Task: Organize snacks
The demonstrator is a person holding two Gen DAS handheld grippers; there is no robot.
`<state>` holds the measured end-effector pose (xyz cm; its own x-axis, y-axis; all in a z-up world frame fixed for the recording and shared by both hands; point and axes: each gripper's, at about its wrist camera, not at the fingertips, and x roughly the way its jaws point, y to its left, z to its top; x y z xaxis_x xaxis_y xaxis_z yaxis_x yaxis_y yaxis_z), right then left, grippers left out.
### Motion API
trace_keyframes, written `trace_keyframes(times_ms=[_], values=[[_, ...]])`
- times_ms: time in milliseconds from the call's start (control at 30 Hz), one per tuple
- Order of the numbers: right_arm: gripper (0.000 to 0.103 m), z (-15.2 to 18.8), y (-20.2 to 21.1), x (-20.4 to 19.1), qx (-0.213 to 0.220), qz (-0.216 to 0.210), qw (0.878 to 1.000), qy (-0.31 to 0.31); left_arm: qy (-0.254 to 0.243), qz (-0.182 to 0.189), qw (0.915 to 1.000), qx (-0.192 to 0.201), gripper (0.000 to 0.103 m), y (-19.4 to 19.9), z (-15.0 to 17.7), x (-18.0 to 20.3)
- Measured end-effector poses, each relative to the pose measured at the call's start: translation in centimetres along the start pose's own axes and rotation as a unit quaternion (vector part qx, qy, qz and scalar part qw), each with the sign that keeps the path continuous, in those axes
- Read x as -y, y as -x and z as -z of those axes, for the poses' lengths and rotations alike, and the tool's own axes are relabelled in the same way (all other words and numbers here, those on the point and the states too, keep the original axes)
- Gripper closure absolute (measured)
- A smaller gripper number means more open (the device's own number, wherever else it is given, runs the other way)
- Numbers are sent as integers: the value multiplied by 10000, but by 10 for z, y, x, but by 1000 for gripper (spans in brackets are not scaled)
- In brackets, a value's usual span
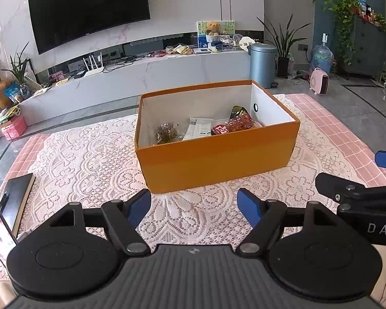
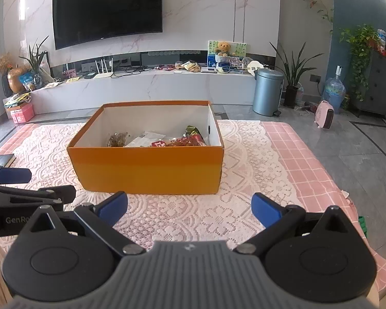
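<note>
Apparently finished: snack packets point(image 1: 220, 126) gathered inside orange box point(image 1: 218, 159), left gripper point(image 1: 194, 207) and right gripper point(image 2: 189, 206) parked spread wide, empty, beside it on lace cloth point(image 1: 90, 159).

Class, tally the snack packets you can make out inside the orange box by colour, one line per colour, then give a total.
Red packet: 1
White packet: 1
Brown clear-wrapped snack: 1
Dark green packet: 1
Total: 4 visible; any others are hidden.
</note>
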<state>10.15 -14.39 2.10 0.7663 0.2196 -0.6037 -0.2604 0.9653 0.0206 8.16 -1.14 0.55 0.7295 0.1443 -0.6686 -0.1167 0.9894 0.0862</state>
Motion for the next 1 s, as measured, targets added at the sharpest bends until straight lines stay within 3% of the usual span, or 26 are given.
trace_keyframes(times_ms=[1000], values=[[4,4,-5,0,-94,18,9999,-44,-31,0,10000,-20,14,0,2,-1]])
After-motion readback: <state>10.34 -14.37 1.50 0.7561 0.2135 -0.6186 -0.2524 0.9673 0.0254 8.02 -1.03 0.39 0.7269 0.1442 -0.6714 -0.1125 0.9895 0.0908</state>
